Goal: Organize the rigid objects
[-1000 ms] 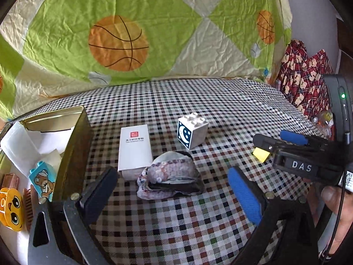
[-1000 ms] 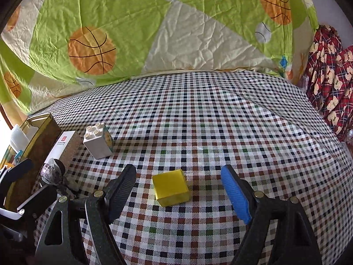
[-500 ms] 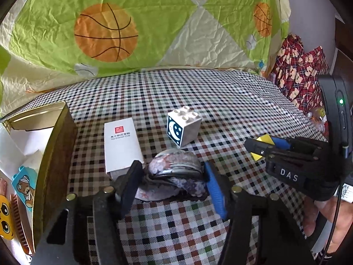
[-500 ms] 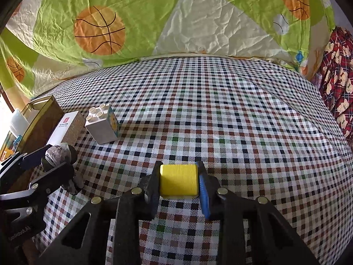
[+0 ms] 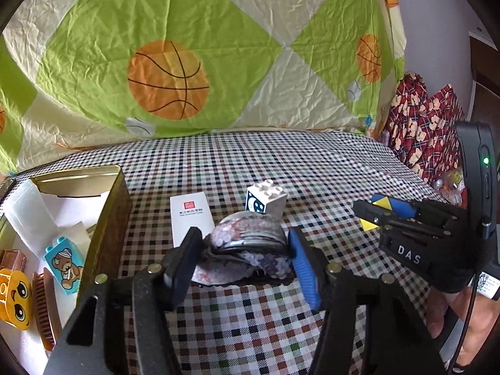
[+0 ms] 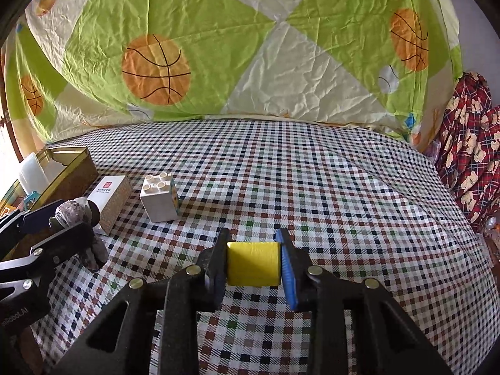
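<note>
My left gripper is shut on a flowery compact mirror, its lid ajar, held just above the checked cloth. The same left gripper with the mirror shows at the left edge of the right wrist view. My right gripper is shut on a yellow block, lifted off the cloth; in the left wrist view the right gripper is side-on and the yellow block peeks out between its jaws. A white toy brick and a white card box stand behind the mirror.
An open gold tin at the left holds a bear brick, an orange toy, a brown comb and white paper. A basketball-print sheet hangs at the back. Red patterned fabric lies at the right.
Both grippers went from open to shut: the left one closed on the mirror, the right one on the yellow block. Both things have since come up a little off the cloth.
</note>
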Available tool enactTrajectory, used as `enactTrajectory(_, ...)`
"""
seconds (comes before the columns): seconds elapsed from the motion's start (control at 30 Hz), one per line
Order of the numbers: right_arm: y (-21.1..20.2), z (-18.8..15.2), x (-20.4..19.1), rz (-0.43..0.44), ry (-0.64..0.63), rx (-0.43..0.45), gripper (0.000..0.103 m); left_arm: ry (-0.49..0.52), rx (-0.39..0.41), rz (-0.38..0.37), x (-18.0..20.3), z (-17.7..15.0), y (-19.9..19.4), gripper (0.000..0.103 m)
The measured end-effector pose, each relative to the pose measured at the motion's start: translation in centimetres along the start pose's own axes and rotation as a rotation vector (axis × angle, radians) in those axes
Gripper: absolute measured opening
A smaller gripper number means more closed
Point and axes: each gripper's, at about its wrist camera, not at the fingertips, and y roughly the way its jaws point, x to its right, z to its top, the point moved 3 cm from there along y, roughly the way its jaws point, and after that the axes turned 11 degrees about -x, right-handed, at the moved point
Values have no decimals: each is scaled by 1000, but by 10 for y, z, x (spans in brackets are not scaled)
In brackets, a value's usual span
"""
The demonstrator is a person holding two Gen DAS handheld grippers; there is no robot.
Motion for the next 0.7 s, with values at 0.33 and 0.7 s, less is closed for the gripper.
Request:
enactTrajectory(0.33, -20, -2, 2, 35, 42, 102, 32, -40, 117, 40, -8, -1, -20, 57)
enactTrajectory(0.7, -37, -7, -8, 28, 37, 195, 32, -2, 207, 71, -1, -5, -37, 42)
